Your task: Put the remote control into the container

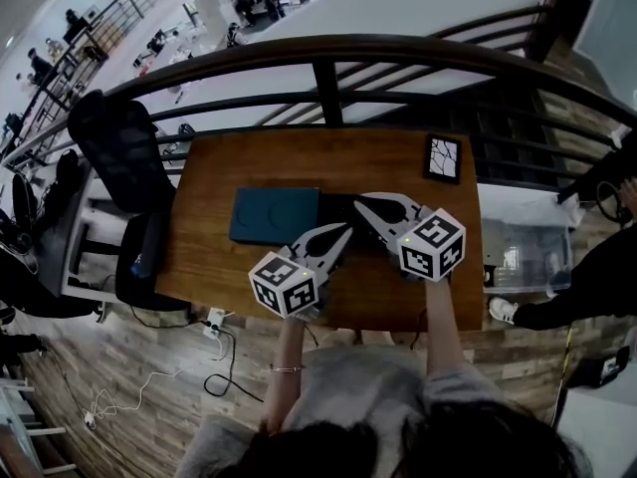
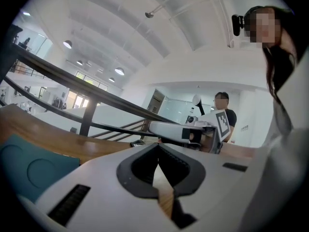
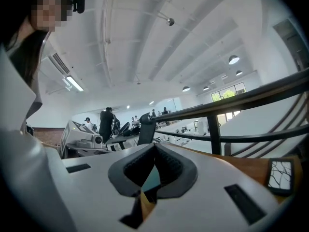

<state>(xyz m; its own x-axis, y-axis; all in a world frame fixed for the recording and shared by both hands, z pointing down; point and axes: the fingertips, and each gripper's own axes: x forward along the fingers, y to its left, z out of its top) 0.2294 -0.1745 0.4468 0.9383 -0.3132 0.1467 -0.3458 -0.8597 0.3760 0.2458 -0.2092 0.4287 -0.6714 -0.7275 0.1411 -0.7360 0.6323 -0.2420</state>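
Nearest you, your two forearms reach out over a wooden table. Your left gripper and your right gripper are held above the tabletop, side by side, their tips angled toward each other. Each gripper view shows the jaws pressed together at the tips with nothing between them, so both claws are closed and empty.

Just past the tips, a black oblong that appears to be the remote control lies on the table. It sits close against the right edge of the container, a flat teal box whose top shows two round impressions. The remote is outside the container, and the jaws partly cover it.

Further back, near the table's far right corner, lies a black-framed tile with a crackle pattern. Beyond the table runs a dark railing. A black office chair stands to the left of the table.
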